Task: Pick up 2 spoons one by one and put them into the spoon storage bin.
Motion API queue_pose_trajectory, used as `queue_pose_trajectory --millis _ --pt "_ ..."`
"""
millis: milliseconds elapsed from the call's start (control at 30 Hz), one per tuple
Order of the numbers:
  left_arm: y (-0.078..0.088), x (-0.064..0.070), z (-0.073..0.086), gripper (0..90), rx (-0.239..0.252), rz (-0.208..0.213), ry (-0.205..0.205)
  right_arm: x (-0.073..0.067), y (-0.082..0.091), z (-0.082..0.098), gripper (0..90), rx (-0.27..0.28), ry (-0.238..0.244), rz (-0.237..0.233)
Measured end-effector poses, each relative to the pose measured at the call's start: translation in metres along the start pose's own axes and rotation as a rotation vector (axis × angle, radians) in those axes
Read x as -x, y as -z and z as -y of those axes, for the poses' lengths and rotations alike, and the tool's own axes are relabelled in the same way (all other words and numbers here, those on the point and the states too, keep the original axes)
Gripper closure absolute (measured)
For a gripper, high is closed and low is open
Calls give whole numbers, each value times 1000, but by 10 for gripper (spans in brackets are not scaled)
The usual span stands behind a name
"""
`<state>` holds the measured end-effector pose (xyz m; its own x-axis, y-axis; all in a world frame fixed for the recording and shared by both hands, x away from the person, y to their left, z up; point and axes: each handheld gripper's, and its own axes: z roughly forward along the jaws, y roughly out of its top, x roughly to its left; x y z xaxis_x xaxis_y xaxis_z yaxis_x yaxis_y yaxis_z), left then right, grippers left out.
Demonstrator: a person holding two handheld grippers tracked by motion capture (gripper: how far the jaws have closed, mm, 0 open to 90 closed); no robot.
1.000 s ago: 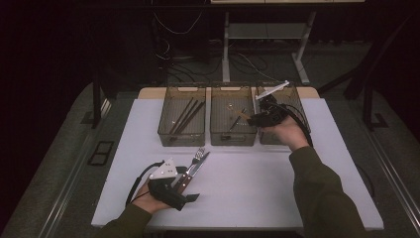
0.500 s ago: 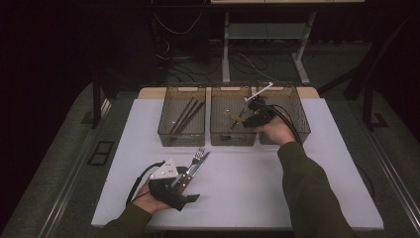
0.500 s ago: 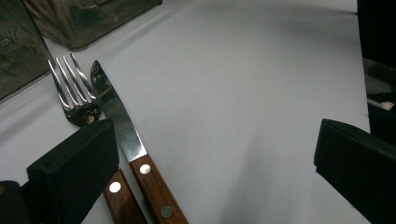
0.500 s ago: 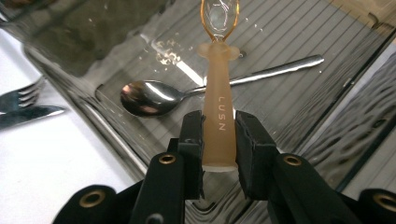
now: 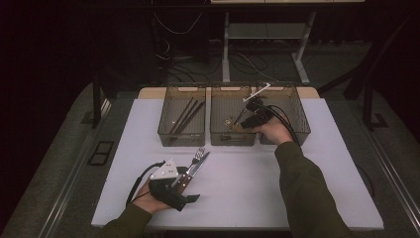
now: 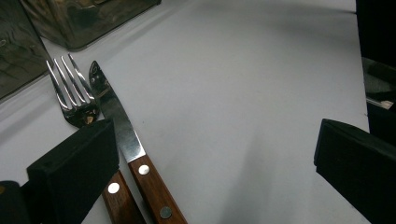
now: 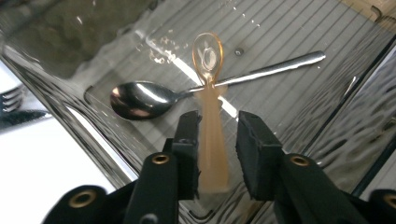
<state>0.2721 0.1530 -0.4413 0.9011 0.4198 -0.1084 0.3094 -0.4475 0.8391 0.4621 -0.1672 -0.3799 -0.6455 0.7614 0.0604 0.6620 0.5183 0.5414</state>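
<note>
The right gripper (image 7: 216, 133) hangs over the middle bin (image 5: 233, 138), releasing a pale wooden spoon (image 7: 212, 140): its jaws have just been opening, the handle loose between them, above the steel spoon (image 7: 140, 99). Next: lift clear. The left gripper (image 5: 171, 191) rests beside the bin, jaws apart.

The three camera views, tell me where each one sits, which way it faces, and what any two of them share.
High view: above the person's side, looking forward and down on the table; both forearms and hands enter from below.
Left gripper view: rides the left gripper, looking low along the table at the fork and knife; its fingers show.
Right gripper view: rides the right gripper, looking down into the middle bin at a translucent spoon and metal spoon.
Shared: high and left gripper views both show fork and knife.
</note>
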Motion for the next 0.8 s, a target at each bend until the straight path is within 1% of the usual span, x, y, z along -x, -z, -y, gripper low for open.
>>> queue_pose_trajectory --millis 67,133,267,333,400,433,467,533,567,633,700,733,800 --pt "0 0 0 0 0 0 0 0 1 0 639 13 2 9" --pt "0 0 0 0 -5 0 -2 1 4 0 604 28 -15 2" --pt "0 0 0 0 0 -1 6 1 10 1 541 63 -24 -4" --pt "1 0 0 0 -4 -2 2 1 15 2 510 92 -28 -28" --pt "1 0 0 0 -8 -3 -3 1 21 3 492 129 -26 -40" --pt "1 0 0 0 -8 -3 -2 0 24 5 474 152 -37 -52" --pt "1 0 0 0 -3 -4 -1 0 26 5 462 161 -45 -57" --pt "1 0 0 0 -3 -5 3 -1 32 8 440 195 -38 -57" --pt "1 0 0 0 -3 -5 3 -2 36 9 429 207 -47 -56" --pt "1 0 0 0 -4 -5 3 -1 41 11 415 225 -48 -64" --pt "0 1 0 0 0 -5 9 -1 46 13 402 238 -56 -63" --pt "0 1 0 0 0 -6 9 0 48 15 383 249 -51 -66" --pt "0 0 0 0 -1 -5 10 0 51 19 351 263 -62 -60"
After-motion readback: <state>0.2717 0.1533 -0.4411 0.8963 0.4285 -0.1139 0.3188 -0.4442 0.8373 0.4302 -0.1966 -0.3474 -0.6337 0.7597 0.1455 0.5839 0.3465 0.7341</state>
